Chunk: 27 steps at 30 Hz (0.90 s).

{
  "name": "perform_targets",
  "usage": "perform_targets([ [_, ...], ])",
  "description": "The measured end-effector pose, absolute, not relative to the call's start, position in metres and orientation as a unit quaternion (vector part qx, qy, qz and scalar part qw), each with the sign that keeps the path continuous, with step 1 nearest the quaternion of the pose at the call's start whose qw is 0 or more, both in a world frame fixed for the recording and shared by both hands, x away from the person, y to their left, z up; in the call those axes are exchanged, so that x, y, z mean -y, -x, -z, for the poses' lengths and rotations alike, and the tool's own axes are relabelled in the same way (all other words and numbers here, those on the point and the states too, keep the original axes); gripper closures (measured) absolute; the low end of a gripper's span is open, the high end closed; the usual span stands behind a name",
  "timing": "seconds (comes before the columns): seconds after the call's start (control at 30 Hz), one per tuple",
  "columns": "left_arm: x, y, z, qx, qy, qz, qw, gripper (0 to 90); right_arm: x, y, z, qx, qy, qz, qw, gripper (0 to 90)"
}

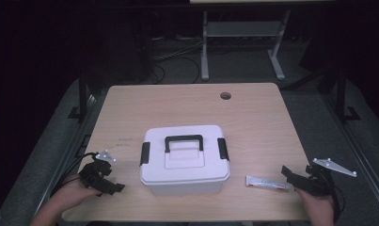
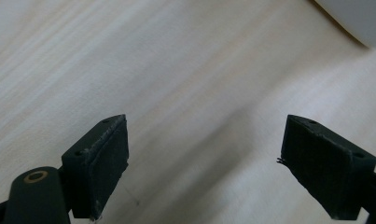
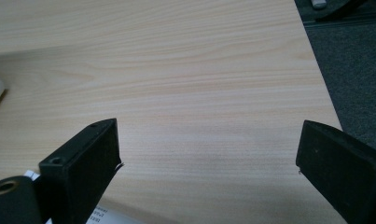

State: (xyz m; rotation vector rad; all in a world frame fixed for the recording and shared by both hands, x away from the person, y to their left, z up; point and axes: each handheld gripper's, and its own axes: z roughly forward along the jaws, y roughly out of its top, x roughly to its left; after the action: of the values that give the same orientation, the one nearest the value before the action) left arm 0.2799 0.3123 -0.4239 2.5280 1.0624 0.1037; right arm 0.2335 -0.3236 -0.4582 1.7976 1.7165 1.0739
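Note:
A white plastic box [image 1: 185, 160] with a black handle and black side latches sits lid-down shut at the table's front middle. A white tube [image 1: 268, 182] lies flat to its right. My left gripper [image 1: 113, 186] rests at the front left, jaws wide apart over bare wood [image 2: 195, 140], with the box's corner [image 2: 358, 18] at the top right of the left gripper view. My right gripper [image 1: 290, 175] sits at the front right, just right of the tube, jaws wide apart [image 3: 209, 158] over bare wood; a bit of the tube [image 3: 99, 215] peeks at the bottom left.
The light wooden table [image 1: 187, 108] has a round cable hole [image 1: 225, 96] near its far edge. Grey carpet [image 3: 353, 70] lies past the table's right edge. A white desk frame [image 1: 243, 42] and cables stand on the dark floor behind.

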Motion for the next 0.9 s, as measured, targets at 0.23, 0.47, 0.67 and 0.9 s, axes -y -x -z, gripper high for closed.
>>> perform_targets([
  [0.23, -0.311, -0.286, 0.418, -0.332, -0.929, -0.027, 0.163, 14.6, 0.322, -0.234, 0.458, -0.625, -0.644, -0.384, 0.217, 5.7],
  [0.47, -0.306, -0.286, 0.412, -0.286, -0.945, -0.004, 0.160, 14.7, 0.323, -0.234, 0.459, -0.625, -0.645, -0.384, 0.216, 5.7],
  [0.67, -0.303, -0.287, 0.416, -0.258, -0.958, 0.007, 0.127, 14.7, 0.322, -0.235, 0.459, -0.627, -0.644, -0.381, 0.214, 5.7],
  [0.9, -0.300, -0.287, 0.414, -0.227, -0.967, -0.001, 0.119, 15.0, 0.322, -0.235, 0.460, -0.628, -0.644, -0.382, 0.213, 5.7],
])
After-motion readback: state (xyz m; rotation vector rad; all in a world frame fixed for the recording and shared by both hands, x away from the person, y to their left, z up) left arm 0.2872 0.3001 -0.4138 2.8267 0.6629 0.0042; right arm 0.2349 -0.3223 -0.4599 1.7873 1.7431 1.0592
